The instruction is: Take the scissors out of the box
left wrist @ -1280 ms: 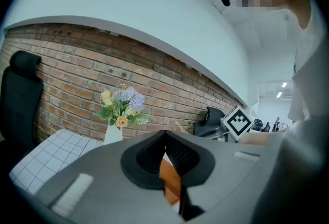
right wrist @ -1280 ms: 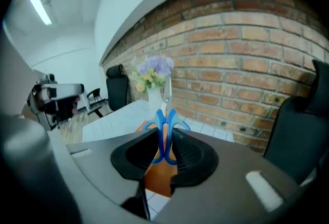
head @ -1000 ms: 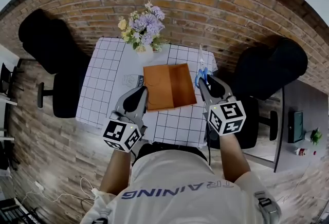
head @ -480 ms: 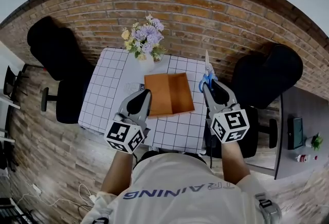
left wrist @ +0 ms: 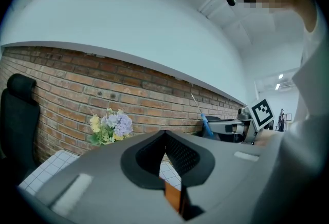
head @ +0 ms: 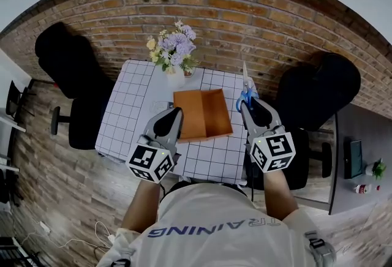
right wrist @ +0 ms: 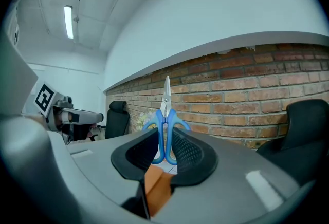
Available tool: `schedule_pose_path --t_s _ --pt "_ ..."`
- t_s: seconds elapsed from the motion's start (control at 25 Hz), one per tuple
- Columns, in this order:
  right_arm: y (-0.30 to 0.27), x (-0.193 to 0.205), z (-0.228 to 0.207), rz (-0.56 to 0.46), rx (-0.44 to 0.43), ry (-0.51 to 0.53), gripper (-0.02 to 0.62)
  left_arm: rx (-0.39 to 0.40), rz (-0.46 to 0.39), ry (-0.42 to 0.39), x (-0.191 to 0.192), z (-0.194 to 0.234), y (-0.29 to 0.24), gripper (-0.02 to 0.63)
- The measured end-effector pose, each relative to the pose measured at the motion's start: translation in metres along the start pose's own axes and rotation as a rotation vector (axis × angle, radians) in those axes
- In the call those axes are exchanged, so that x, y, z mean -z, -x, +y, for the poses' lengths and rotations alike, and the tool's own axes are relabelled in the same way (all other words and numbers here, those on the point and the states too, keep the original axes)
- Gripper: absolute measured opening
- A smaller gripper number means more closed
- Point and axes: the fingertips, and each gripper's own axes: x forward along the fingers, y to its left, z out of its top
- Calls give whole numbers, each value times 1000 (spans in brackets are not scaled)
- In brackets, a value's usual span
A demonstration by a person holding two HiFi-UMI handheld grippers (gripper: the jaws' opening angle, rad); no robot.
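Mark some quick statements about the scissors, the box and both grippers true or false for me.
1. The right gripper grips the blue-handled scissors. True.
2. The scissors lie inside the box. False: they are held up, right of the box.
3. The left gripper is clamped on the box. False: its jaws are together with nothing between them.
4. A vase of flowers stands on the table beyond the box. True.
5. The scissor blades point back at the person. False: they point away, toward the brick wall.
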Motion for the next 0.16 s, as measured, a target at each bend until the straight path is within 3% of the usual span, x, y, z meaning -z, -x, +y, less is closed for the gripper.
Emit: schedule_pose_path --t_s 0.16 --pt "-3 3 1 7 -15 -29 101 2 6 -4 1 0 -1 3"
